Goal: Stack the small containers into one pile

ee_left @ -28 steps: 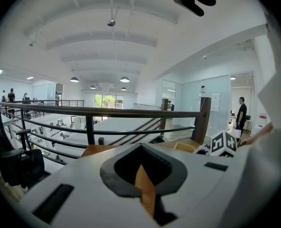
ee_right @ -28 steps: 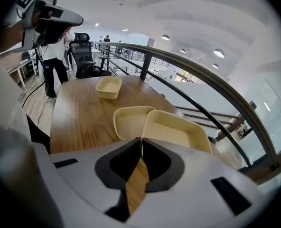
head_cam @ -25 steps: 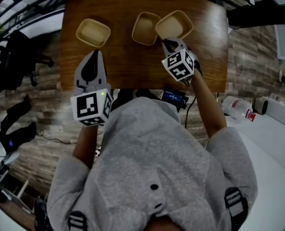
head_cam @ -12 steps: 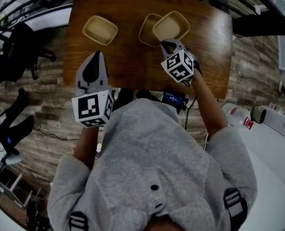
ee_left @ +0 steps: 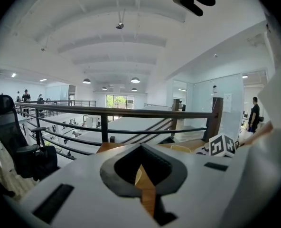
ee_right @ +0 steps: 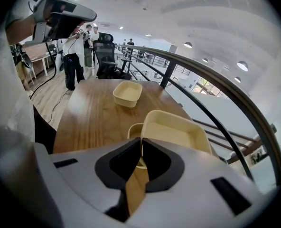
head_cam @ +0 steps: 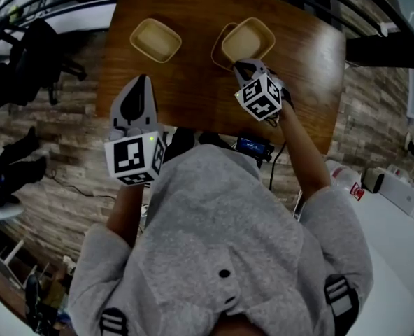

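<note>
Since a second ago the right gripper (head_cam: 243,65) has carried the held container (head_cam: 248,40) leftward, from beside the second container (head_cam: 218,46) to a spot partly over it. Only a sliver of the second container's left rim now shows.

Head view: the held container hangs over the far part of the wooden table (head_cam: 193,96). It is pinched at its near rim, probably so that its open body stays free to drop into the one below. The third container (head_cam: 155,40) sits alone, well apart to the left. The left gripper (head_cam: 141,82) hovers at the table's near edge, some way short of the third container and touching nothing.

Left gripper view: the left gripper (ee_left: 141,151) has its jaws pressed together with nothing between them, and only the table (ee_left: 111,147) shows beyond.

Right gripper view: the right gripper (ee_right: 141,148) is clamped on the thin near wall of the held container (ee_right: 176,129). The second container (ee_right: 134,129) peeks out beneath its left side, so the two do not look lined up yet. The third container (ee_right: 127,93) lies farther along the table (ee_right: 93,118).
</note>
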A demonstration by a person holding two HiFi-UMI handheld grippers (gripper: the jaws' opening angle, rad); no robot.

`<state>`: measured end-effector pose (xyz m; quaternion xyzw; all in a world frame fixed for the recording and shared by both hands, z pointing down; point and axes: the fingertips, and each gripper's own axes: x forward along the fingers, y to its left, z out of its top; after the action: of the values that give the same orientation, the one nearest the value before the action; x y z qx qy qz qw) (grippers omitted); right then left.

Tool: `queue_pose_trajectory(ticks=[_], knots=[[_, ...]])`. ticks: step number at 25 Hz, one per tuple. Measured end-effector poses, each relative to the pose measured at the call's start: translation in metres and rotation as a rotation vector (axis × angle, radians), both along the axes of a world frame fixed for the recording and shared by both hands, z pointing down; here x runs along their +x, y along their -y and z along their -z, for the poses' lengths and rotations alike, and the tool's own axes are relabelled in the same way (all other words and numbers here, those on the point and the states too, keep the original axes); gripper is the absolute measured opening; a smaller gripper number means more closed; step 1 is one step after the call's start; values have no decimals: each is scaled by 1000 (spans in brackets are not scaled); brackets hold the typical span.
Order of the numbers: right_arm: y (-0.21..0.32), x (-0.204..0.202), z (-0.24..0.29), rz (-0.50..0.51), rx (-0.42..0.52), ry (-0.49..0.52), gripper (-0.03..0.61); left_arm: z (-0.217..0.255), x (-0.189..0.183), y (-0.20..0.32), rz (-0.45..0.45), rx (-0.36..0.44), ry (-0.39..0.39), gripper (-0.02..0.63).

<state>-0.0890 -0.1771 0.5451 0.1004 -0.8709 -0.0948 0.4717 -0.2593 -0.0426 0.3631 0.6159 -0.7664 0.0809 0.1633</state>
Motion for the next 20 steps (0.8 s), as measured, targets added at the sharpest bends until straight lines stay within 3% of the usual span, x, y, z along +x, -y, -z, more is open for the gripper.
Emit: queue_pose_trajectory(ticks=[20], knots=[[-16,-7,-28,178,-29,-28,29,-7,-1,-10,49,-36,5,11]])
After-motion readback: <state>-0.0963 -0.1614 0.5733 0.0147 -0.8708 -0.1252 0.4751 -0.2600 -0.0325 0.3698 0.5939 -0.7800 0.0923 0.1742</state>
